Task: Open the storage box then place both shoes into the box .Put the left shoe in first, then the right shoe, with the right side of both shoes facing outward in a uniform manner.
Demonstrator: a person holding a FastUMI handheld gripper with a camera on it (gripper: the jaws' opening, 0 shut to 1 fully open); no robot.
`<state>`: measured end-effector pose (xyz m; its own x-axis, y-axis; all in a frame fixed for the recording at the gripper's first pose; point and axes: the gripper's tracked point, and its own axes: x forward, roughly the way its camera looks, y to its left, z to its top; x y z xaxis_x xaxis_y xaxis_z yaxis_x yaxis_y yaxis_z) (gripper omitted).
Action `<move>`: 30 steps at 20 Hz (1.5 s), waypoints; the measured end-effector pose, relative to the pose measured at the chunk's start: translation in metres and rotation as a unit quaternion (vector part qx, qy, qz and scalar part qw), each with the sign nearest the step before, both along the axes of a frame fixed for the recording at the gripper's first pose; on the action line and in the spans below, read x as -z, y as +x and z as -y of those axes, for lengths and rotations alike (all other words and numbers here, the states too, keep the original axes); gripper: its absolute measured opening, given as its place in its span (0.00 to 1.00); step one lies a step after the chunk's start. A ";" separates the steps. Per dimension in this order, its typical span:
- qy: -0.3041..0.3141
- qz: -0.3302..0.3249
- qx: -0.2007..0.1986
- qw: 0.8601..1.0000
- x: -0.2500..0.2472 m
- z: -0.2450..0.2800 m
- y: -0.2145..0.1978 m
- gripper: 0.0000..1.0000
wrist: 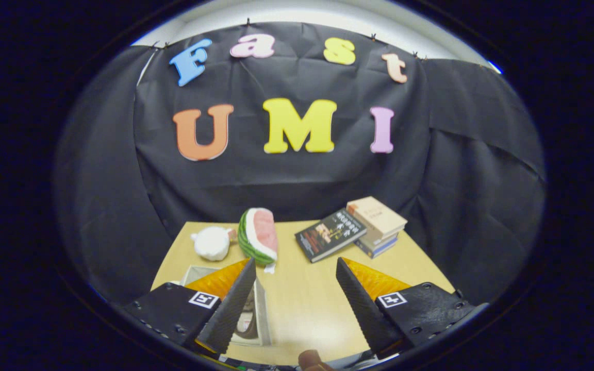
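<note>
My gripper (295,269) is open and held above the wooden table (302,304), with nothing between its fingers. A white storage box (262,309) lies on the table under and behind the left finger (235,304), which hides most of it. Something dark and brownish shows inside the box beside that finger; I cannot tell whether it is a shoe. A small brown rounded thing (311,358) peeks in at the table's near edge between the fingers.
Beyond the fingers lie a watermelon-slice plush (259,236) and a white plush (211,243) at the table's far left. A dark book (330,234) leans by a stack of books (377,224) at the far right. Black cloth walls surround the table.
</note>
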<state>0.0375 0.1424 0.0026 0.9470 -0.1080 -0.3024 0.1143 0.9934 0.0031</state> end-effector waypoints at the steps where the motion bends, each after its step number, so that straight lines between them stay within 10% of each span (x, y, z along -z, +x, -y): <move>1: -0.005 0.030 -0.004 1.000 -0.020 0.005 -0.007 0.96; 7: -0.017 0.142 -0.025 0.989 -0.105 0.015 -0.041 0.95; 30: 0.000 0.176 -0.068 0.982 -0.117 0.082 -0.036 0.96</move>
<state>0.0013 0.0604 0.1199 0.9986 0.0261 0.0457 -0.0270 0.9994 0.0195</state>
